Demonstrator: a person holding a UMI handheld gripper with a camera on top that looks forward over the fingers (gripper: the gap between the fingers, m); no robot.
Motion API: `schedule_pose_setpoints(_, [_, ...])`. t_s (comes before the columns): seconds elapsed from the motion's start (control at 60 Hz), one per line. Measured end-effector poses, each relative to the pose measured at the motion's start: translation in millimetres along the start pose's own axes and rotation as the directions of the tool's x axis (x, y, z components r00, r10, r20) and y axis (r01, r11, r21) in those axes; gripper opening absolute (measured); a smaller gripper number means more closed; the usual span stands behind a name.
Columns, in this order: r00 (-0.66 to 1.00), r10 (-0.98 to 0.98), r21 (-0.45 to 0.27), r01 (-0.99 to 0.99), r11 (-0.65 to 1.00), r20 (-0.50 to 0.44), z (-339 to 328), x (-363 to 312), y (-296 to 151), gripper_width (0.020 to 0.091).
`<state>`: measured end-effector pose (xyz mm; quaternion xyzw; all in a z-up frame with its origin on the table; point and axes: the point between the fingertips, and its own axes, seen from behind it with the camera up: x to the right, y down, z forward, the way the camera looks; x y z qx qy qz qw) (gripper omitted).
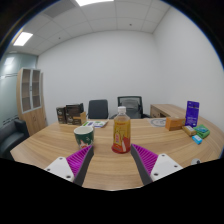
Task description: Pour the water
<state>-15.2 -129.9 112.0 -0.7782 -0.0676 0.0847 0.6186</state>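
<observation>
The jaws of the gripper (113,163) stand wide open, the two purple pads (82,159) apart, and they hold nothing. Just ahead of them, in line with the gap between the fingers, a clear plastic bottle of orange-amber drink with a red cap (121,131) stands upright on the light wooden bench (110,170). I judge it quite full, so it should be fairly heavy, with thin walls that give under pressure and a smooth label that may slip; the best place to take hold is the middle of the body, below the shoulder (the cap seems to be on, which would hinder pouring). To its left, near but apart, stands a green patterned cup (84,133), probably the receiver. Beyond are black office chairs (98,108), and on the right a purple box (192,112).
</observation>
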Motion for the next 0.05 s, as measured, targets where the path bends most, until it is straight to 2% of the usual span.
schedule_pose_setpoints(0.05, [1.0, 0.004, 0.012, -0.004, 1.0, 0.017, -10.2, -3.0, -2.1, 0.0827])
